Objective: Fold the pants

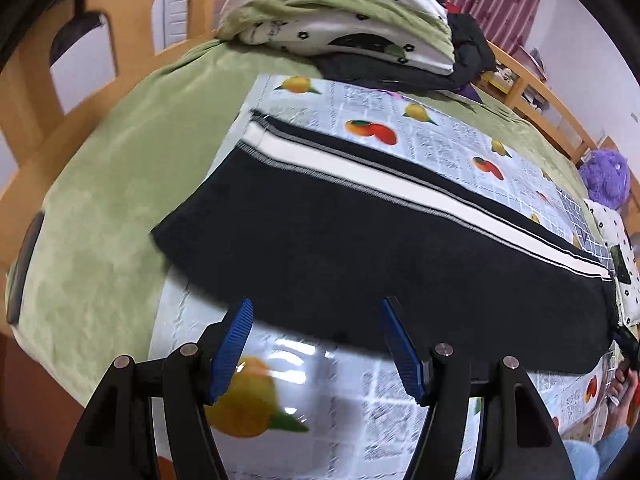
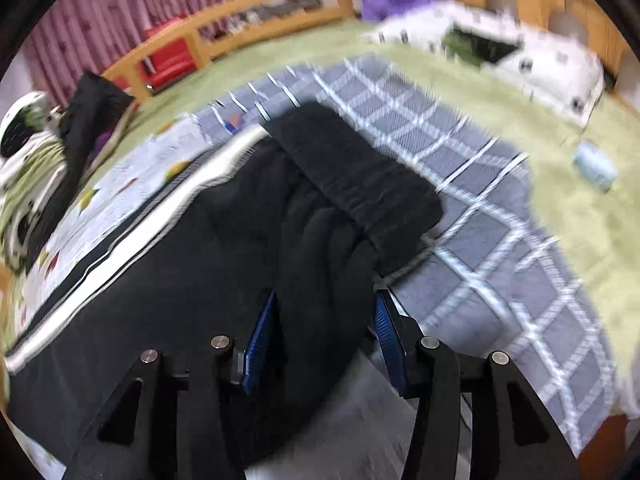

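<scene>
Black pants (image 1: 360,248) with a white side stripe (image 1: 400,184) lie flat on a fruit-print cloth (image 1: 304,384) on the bed. My left gripper (image 1: 316,308) is open, its blue pads at the near edge of the pants, holding nothing. In the right wrist view the pants (image 2: 168,280) show their gathered waistband (image 2: 360,184), with cloth bunched between the blue pads. My right gripper (image 2: 324,300) is open around that bunched cloth; the view is blurred by motion.
A green blanket (image 1: 100,208) covers the bed, with a grey checked mat (image 2: 480,240). Piled bedding and dark clothes (image 1: 340,20) lie at the far end. A wooden rail (image 2: 260,12), a purple plush toy (image 1: 604,176) and a pillow (image 2: 520,52) border the bed.
</scene>
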`<control>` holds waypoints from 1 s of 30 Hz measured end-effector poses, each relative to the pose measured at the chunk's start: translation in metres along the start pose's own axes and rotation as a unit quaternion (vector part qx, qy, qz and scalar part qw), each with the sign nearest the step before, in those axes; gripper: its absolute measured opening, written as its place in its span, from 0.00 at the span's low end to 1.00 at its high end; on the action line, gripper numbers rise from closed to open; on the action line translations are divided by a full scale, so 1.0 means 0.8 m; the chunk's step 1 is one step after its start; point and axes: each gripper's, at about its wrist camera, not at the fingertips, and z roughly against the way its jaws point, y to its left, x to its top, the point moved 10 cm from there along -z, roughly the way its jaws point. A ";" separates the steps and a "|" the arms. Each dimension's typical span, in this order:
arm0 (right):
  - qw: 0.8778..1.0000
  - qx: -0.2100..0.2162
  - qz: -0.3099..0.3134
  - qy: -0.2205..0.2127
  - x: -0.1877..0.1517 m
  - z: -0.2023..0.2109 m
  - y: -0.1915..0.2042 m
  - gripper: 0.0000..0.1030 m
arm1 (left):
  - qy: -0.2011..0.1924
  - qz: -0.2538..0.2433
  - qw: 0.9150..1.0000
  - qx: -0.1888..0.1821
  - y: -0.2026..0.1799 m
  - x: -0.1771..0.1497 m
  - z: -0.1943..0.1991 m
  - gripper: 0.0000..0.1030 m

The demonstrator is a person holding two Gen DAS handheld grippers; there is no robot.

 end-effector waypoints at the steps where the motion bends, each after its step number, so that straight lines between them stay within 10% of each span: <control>1: 1.000 -0.005 0.008 -0.002 -0.002 0.014 0.004 0.50 | -0.001 0.005 1.000 -0.001 0.007 -0.004 0.000 0.62; 13: 0.996 0.042 0.075 -0.015 -0.055 0.107 0.188 0.51 | -0.027 0.122 0.988 -0.090 0.073 -0.017 -0.033 0.61; 27: 0.988 0.127 0.083 -0.012 -0.061 0.182 0.388 0.51 | -0.062 0.261 0.947 -0.175 0.115 0.035 -0.097 0.56; 30: 0.986 0.129 0.108 -0.020 -0.060 0.189 0.425 0.51 | -0.061 0.287 0.941 -0.169 0.123 0.044 -0.102 0.40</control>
